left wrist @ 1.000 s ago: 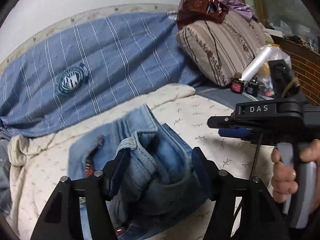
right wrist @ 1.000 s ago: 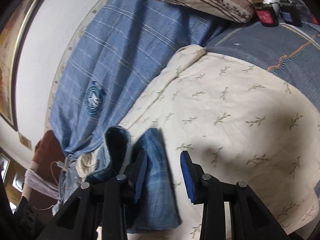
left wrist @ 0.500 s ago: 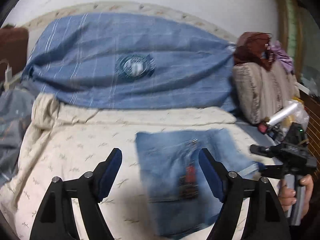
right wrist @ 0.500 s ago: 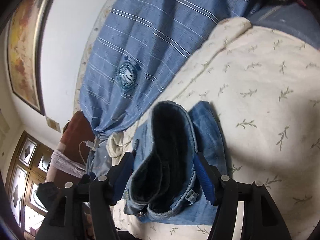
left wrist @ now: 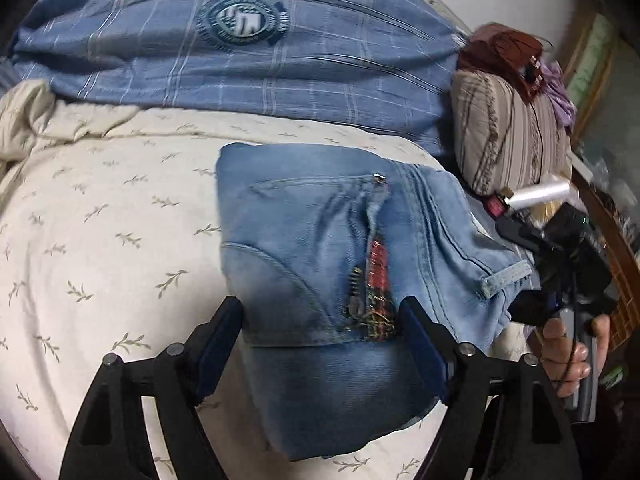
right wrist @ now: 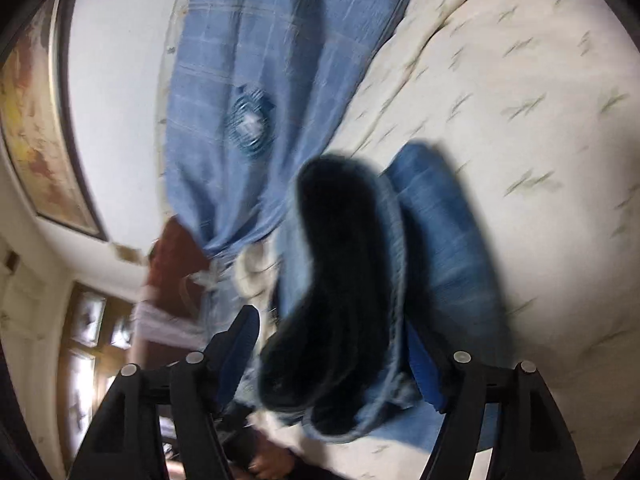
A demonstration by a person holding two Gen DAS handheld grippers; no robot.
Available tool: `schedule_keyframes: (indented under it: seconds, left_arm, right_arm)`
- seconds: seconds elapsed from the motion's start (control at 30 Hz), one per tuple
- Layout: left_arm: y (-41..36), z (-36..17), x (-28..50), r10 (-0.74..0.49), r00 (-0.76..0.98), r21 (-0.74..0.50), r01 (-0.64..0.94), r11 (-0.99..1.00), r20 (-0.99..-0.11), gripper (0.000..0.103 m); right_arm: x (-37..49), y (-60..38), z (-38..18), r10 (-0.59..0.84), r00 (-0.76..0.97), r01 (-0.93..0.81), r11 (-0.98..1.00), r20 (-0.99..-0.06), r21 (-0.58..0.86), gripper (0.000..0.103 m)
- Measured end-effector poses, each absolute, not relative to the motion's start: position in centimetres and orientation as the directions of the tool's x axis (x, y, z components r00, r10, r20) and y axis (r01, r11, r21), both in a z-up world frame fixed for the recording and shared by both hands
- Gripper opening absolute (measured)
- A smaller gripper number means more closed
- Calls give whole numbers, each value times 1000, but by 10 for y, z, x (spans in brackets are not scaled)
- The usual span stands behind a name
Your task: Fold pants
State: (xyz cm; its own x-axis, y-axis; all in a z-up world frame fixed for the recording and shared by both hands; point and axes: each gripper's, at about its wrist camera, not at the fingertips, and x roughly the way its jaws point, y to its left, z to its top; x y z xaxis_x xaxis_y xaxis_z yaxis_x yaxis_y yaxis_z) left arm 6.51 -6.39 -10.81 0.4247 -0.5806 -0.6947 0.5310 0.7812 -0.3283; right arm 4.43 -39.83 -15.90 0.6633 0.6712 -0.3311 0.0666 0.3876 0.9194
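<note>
On the cream bedspread (left wrist: 100,240) the folded pants (left wrist: 340,264) are lying flat — both grippers, left (left wrist: 320,344) and right (right wrist: 336,356), having just been widening their fingers, are straddling them unpinched — apparently letting go.

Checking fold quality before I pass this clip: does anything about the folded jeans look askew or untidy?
Yes. The jeans lie as a folded bundle on the cream bedspread, but the waistband gapes open at the right end, and a belt loop sticks out past the edge.
</note>
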Motion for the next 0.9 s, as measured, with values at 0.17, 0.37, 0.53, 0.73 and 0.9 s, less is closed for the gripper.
schedule_keyframes:
  seconds: [0.17,0.37,0.53,0.73,0.9]
  left_arm:
    - [-74,-108,61,-562,442,-276,557,783,-699,82]
    - [-81,-108,59,-566,457,-250,583,773,-686,82]
    - [-87,-102,49,-596,464,-232,627,744,-656,81]
    - [-116,-94,27,-622,479,-135,716,685,-619,83]
    - [-127,-101,27,-589,483,-84,723,686,-648,84]
  right_arm:
    - [44,-381,-146,638,659,29,508,-398,861,76]
    - [46,-364,-146,539,639,55,680,-549,731,16]
    - [28,-376,-121,477,739,9,699,-476,715,12]
    - [26,-391,-116,397,762,77,729,-511,680,12]
    - [38,-386,-138,357,665,149,797,-656,586,13]
